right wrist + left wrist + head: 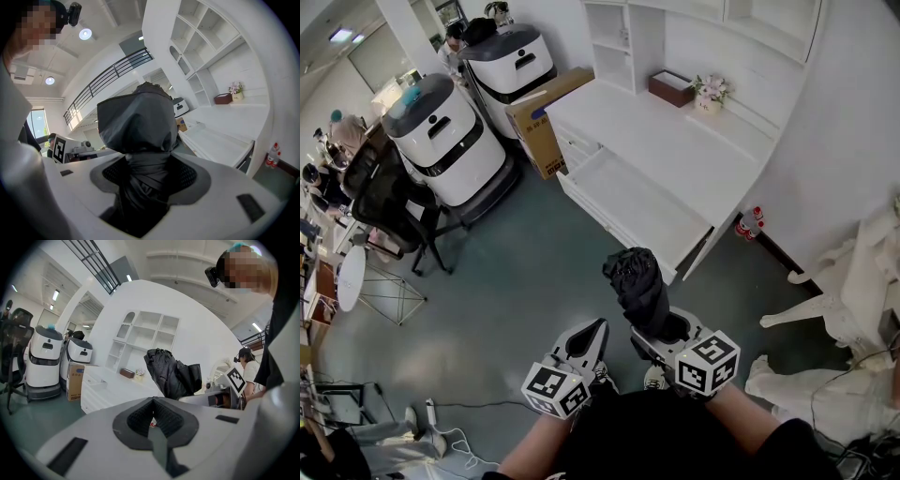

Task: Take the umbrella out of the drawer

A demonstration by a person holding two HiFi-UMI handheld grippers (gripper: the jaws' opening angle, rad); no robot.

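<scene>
white desk (675, 131) fills upper centre of the head view. its drawer (628, 202) is pulled out toward frame centre, bottom bare, nothing in it. umbrella (639, 286) is already out: lower centre, well clear of the drawer front, standing roughly upright. right gripper (670, 330) is clamped on its narrow wrapped section, with the loose black fabric bulging above the jaws. left gripper (586, 339) sits just left of it, jaws together, nothing between them.

risks, my read:
- open drawer juts into the walkway; any swing of the umbrella toward frame centre could clip its front edge.
- grip is low and the bulk sits above, so it looks top-heavy. a quick tilt could pivot it in the pads.
- pads are on fabric folds, not a hard shaft, so cloth could creep and the hold loosen.
- left gripper isn't supporting anything, so there's no backup if it slips.
</scene>
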